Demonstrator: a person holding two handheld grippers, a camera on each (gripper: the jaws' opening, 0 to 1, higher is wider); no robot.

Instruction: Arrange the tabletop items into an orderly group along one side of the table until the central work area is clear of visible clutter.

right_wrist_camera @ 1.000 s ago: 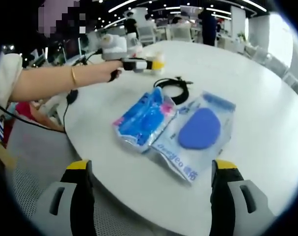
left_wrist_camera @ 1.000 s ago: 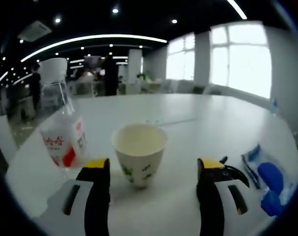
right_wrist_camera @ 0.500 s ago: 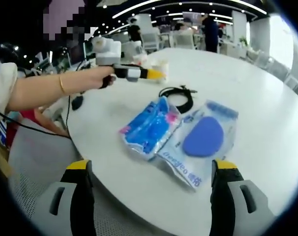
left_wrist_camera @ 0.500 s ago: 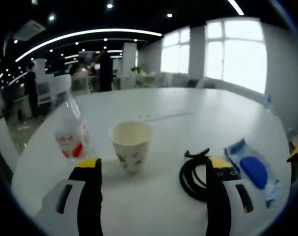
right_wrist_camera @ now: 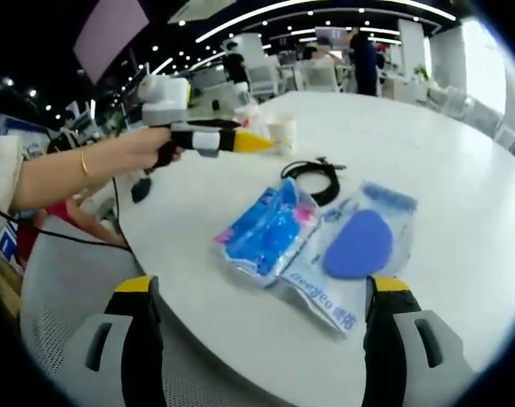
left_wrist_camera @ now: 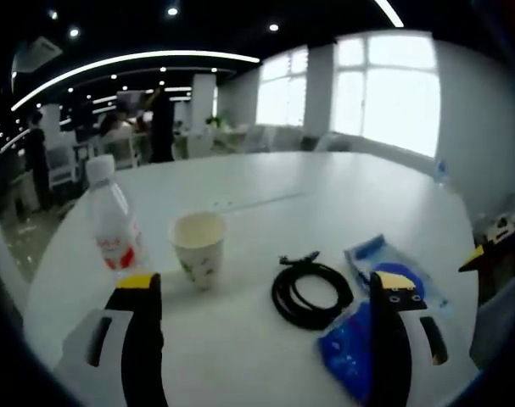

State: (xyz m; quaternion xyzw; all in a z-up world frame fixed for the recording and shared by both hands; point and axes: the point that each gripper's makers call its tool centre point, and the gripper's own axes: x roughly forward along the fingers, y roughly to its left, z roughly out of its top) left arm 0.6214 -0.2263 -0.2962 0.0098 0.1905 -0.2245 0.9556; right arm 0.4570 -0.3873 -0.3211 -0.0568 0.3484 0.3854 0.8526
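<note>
Hiding packet (left_wrist_camera: 352, 360) partly: left gripper (left_wrist_camera: 265, 292) | jaws spread, empty

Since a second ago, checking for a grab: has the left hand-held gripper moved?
Yes. In the right gripper view, the left hand-held gripper has drawn back from the paper cup toward the table edge, still empty.

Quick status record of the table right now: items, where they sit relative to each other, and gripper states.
bottle: water bottle upright, beside paper cup
cable: black coiled cable lying flat, next to the packets
packets: blue packet partly overlapping clear pouch holding a blue pad
table: white round table
left gripper: open, holding nothing, above the table
right gripper: open, holding nothing
</note>
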